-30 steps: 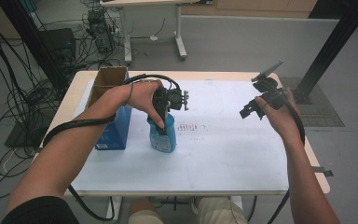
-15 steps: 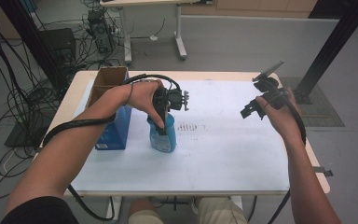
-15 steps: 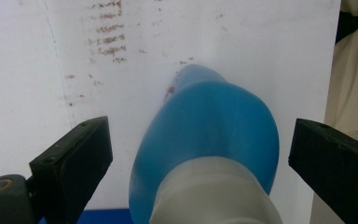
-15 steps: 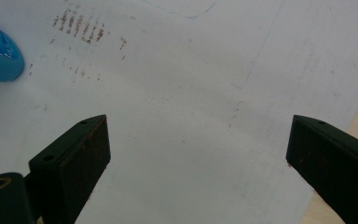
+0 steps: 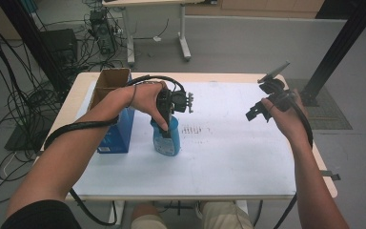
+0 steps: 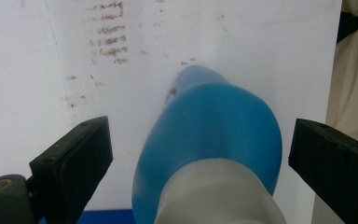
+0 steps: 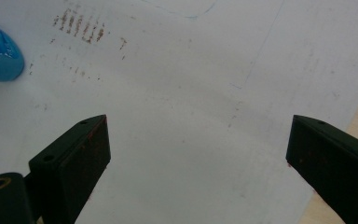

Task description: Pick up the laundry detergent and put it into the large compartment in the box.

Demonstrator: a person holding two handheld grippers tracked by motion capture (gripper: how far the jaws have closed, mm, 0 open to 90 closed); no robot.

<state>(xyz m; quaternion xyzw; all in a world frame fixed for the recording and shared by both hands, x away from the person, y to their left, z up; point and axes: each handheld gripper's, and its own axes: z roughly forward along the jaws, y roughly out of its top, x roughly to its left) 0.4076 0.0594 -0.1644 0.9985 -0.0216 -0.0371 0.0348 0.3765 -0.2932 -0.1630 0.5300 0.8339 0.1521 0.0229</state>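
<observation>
A blue bottle (image 5: 169,144) with a white neck stands upright on the white sheet, left of the table's middle. My left gripper (image 5: 165,130) points straight down over it. In the left gripper view the bottle (image 6: 214,126) rises between the two black jaws, which stand wide apart and clear of it, so that gripper (image 6: 200,137) is open. My right gripper (image 5: 259,111) hovers above the right side of the table, apart from the bottle. Its jaws are spread wide over bare sheet, and the gripper (image 7: 198,137) is open and holds nothing.
A blue carton (image 5: 116,136) stands just left of the bottle, with an open cardboard box (image 5: 112,80) behind it. Brown smudge marks (image 5: 195,129) lie on the white sheet (image 5: 228,157) right of the bottle. The table's wooden edge (image 5: 321,167) shows at the right.
</observation>
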